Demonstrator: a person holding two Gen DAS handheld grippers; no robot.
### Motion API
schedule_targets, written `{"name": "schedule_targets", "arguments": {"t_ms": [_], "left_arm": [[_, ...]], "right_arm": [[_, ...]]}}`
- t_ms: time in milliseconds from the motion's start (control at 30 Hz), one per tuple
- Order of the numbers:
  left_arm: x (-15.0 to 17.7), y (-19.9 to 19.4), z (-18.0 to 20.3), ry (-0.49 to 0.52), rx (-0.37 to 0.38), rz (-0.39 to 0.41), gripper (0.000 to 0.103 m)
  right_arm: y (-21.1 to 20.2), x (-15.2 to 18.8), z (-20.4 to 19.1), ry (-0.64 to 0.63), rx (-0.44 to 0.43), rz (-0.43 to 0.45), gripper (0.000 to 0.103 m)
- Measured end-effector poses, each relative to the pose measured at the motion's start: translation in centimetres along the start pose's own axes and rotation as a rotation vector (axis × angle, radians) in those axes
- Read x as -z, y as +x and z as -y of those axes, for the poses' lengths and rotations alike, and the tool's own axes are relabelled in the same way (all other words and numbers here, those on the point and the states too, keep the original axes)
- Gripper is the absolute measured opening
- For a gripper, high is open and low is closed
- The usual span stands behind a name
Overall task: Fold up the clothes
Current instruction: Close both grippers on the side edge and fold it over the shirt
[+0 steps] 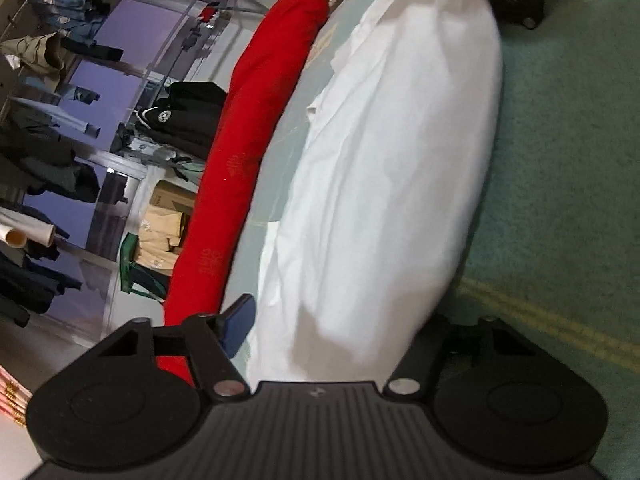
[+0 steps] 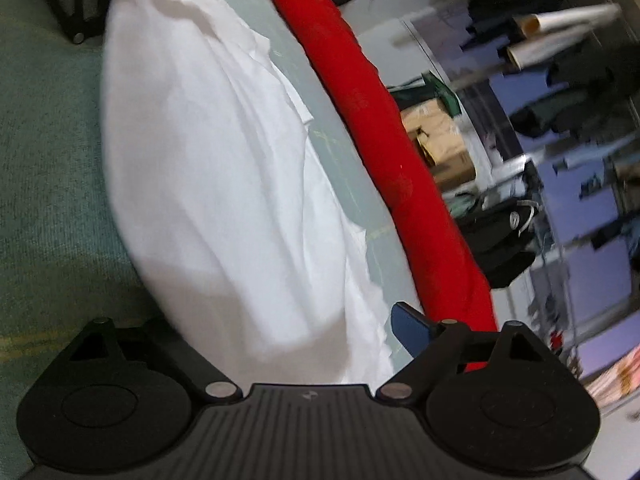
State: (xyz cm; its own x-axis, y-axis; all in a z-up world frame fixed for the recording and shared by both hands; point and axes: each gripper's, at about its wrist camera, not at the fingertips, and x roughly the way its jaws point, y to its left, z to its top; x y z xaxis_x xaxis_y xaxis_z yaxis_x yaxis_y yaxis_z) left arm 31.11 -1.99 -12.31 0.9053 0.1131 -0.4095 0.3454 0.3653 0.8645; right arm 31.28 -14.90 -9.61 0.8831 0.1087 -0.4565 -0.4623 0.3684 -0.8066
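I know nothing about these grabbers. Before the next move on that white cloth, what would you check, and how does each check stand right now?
1. White garment between the left gripper fingers: ok.
2. Garment between the right gripper fingers: ok.
3. Left fingers pressing the cloth: cannot tell, one finger is hidden.
4. Right fingers pressing it: cannot tell.
5. Red fabric roll apart from the garment: ok.
6. Garment flat: not ok, it is bunched.

Black ribbed grippers, blue pads, silver screws.
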Motion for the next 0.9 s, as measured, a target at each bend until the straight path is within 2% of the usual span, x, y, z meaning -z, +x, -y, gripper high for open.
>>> {"name": "schedule_targets", "arguments": {"t_ms": [167,200,233,267,300,333,400,533,900], "left_arm": [[-0.5,0.3,2.0,0.083,0.07,-0.022,0.001],[-0.6,0.3,2.5,0.105,0.056,-0.026,0.0],[-0.6,0.3,3.1,0.125,0.04,-0.03,0.0],[-0.6,0.4,3.2,0.127,0.034,-0.034,0.0],[-0.5,0.4,3.0,0.114,0.041,-0.033,0.0],[-0.4,0.4,2.9,0.099,0.049,-0.031,0.0],[-0.3,0.3,3.0,0.091,0.048,-0.028,0.0],[-0.2,0.1,3.2,0.086,0.044,-0.027,0.0],[0.1,0.0,2.8,0.06,0.036,-0.016,0.0]], "right_arm": [[-0.1,-0.1,-1.1,-0.011,-0.035,-0.012,0.07],[-0.1,-0.1,-1.2,-0.014,-0.049,-0.018,0.067],[-0.1,-0.2,-1.4,-0.017,-0.063,-0.025,0.057],[-0.1,-0.3,-1.6,-0.022,-0.08,-0.03,0.039],[-0.2,-0.3,-2.1,-0.037,-0.088,-0.032,0.029],[-0.3,-0.3,-3.1,-0.06,-0.078,-0.034,0.012],[-0.3,-0.2,-4.6,-0.094,-0.054,-0.038,0.01],[0.2,-0.1,-3.1,0.008,-0.091,-0.037,0.01],[0.3,-0.1,-3.6,-0.019,-0.07,-0.038,0.01]]}}
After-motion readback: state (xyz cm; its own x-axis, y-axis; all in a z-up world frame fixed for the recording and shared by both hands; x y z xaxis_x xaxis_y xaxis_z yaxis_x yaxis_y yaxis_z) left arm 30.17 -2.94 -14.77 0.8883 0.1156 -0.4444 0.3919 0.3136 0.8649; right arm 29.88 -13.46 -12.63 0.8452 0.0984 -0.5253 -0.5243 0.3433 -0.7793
